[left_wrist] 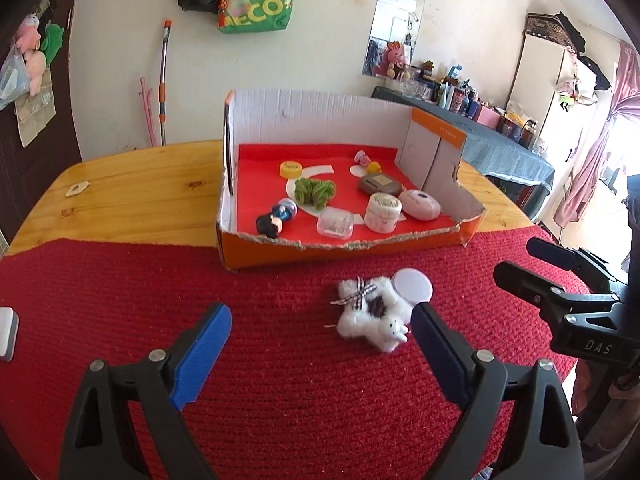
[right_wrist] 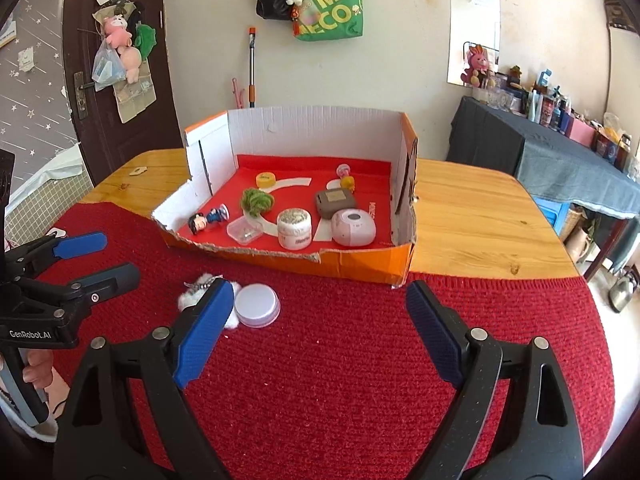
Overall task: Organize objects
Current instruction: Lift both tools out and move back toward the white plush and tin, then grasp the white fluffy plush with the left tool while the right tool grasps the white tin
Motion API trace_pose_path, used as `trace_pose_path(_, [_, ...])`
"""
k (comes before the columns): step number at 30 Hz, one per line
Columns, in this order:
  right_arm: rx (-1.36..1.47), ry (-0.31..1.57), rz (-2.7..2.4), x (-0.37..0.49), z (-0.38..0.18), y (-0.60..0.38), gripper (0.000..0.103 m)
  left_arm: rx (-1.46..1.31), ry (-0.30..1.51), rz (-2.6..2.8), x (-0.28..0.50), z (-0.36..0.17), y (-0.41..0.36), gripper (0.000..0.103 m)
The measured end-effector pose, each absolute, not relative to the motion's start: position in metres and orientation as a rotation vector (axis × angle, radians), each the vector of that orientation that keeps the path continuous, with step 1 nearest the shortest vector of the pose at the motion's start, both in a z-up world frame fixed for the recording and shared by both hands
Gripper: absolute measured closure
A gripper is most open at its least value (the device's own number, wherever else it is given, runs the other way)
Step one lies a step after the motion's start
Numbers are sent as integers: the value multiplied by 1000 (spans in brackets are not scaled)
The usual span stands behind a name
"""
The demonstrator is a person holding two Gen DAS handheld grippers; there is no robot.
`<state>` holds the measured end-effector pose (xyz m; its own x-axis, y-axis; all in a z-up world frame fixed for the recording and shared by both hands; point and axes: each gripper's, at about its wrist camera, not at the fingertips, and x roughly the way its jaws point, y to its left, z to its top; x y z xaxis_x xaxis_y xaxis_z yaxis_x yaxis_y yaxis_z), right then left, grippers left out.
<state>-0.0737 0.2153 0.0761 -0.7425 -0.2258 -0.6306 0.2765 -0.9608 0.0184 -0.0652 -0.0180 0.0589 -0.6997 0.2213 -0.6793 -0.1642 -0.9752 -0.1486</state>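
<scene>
A white fluffy plush toy (left_wrist: 372,312) with a checked bow lies on the red knitted mat (left_wrist: 280,380), touching a round pale lilac lid (left_wrist: 412,285). My left gripper (left_wrist: 320,354) is open and empty, just short of the plush. In the right wrist view my right gripper (right_wrist: 318,332) is open and empty over the mat; the lid (right_wrist: 257,305) sits beyond its left finger, which partly hides the plush (right_wrist: 192,294). An orange cardboard box (left_wrist: 340,250) with a red floor holds several small items.
In the box are a white jar (right_wrist: 294,227), a pink oval case (right_wrist: 353,227), a grey case (right_wrist: 335,202), a clear case (right_wrist: 243,230), a green yarn tuft (right_wrist: 257,201), a yellow lid (right_wrist: 265,178) and a doll (right_wrist: 208,218). The wooden table (right_wrist: 480,216) extends right.
</scene>
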Motion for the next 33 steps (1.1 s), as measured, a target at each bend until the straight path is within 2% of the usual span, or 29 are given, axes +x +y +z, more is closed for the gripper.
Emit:
trace_pose_path(11, [1071,61,-2679,-80,50,226,15,-1227,-122,2587,-76,35,-7,10])
trace_pose_path(25, [1111,20,-2660,-90,45,237,15,-1296,58,2537,-105,26,19,10])
trace_pose_path(33, [1117,34,-2642,-95,44,234,15,-1295,162,2567,-106,24,7,10])
